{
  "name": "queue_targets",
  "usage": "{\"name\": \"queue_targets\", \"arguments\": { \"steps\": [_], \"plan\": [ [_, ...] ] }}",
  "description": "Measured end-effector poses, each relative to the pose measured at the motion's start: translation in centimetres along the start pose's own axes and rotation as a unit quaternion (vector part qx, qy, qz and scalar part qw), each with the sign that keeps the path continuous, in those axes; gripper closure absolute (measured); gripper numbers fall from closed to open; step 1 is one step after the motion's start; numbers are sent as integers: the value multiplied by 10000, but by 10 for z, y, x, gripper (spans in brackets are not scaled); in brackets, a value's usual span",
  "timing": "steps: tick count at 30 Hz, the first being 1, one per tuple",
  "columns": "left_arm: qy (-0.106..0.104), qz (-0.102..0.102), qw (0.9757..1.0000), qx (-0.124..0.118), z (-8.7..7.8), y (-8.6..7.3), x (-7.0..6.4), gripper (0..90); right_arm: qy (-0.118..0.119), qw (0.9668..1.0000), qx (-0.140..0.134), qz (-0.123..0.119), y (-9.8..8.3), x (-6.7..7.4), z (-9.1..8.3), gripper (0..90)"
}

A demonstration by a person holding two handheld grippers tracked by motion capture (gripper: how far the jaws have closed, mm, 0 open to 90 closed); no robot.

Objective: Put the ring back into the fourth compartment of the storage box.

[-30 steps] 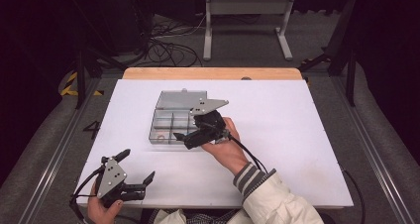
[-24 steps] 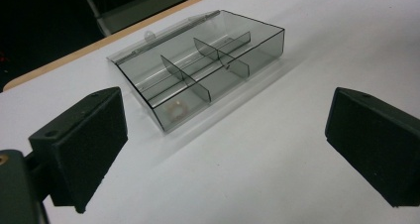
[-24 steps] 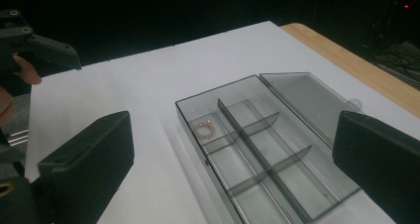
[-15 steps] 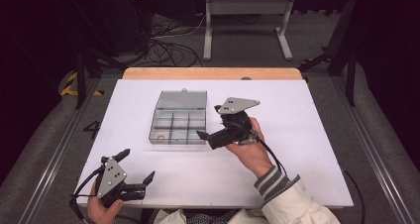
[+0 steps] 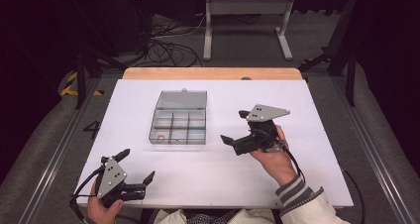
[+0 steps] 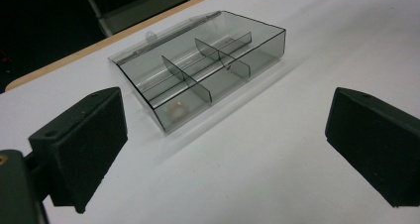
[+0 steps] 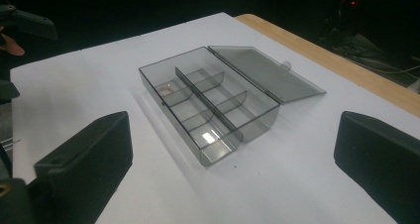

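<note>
The box (image 5: pixel 179 123) is set at mid-table on the white table (image 5: pixel 297 100), its lid (image 5: pixel 182 99) thrown flat back toward the far edge so that every compartment is laid bare from above. A small ring-like item (image 7: pixel 166 89) is seen in one corner compartment, the near-left one in the high view; what it is cannot be told. The other compartments look empty.

The right gripper (image 5: pixel 235 130) is held above the table just to the right of the box, jaws spread wide and nothing between them. It is tilted toward the box, and in the right gripper view the box (image 7: pixel 210 102) is framed squarely between the two jaws, so an approach line seems to be kept ready.

The left gripper (image 5: pixel 136 165) is parked low at the near-left corner, well apart from the box, jaws likewise wide and empty. It is probably kept out of the right hand's way, yet the box (image 6: pixel 203 75) is kept in its sights too.
</note>
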State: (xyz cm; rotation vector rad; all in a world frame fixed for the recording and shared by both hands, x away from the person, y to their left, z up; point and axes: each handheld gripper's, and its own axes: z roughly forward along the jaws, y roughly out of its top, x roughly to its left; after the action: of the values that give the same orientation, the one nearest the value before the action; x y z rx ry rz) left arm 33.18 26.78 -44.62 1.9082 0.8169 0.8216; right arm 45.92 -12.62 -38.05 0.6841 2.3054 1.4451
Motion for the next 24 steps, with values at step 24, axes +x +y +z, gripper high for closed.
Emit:
{"name": "queue_targets", "arguments": {
  "steps": [24],
  "plan": [
    [21,-1,10000,-11,1,0,-1,31,-363,9988,172,279,-78,-24,-52,5]
  ]
}}
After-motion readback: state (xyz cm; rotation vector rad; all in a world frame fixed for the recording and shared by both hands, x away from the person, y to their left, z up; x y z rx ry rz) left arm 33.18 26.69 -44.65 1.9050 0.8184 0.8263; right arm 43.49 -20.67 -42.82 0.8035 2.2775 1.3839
